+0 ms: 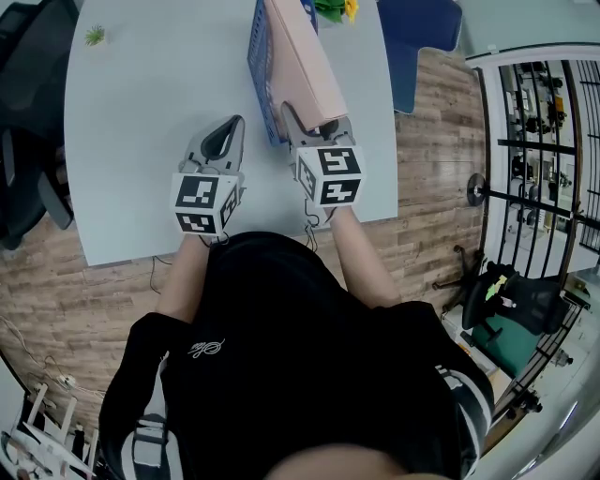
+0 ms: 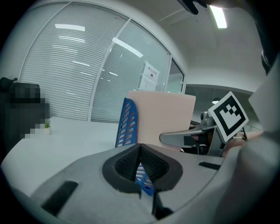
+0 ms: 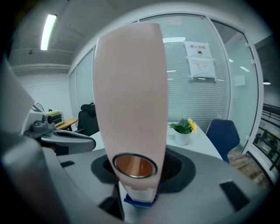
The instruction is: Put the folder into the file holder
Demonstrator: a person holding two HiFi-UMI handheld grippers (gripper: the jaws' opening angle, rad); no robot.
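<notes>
I recorded one pink folder [image 1: 300,56] and one blue file holder [image 1: 261,66] on the white tabletop [image 1: 159,112]. My right claw [image 1: 317,127] was clenched on the near spine of the folder, with a pad on each side just beside its single metal-rimmed finger hole [image 3: 134,165]. The folder stood on edge, tilted, against the right side of the file holder's slotted blue wall, and a strip of blue showed beneath its lower end. I could not tell whether it was fully seated. My left claw [image 1: 231,131] lay low over the tabletop just left of the file holder, pads pressed together and empty. I counted two small plants on the tabletop: one green [image 1: 94,36] at the far left and one with a yellow flower [image 1: 336,7] beyond the folder. There were two chairs, one blue [image 1: 422,37] and one black [image 1: 28,94].
</notes>
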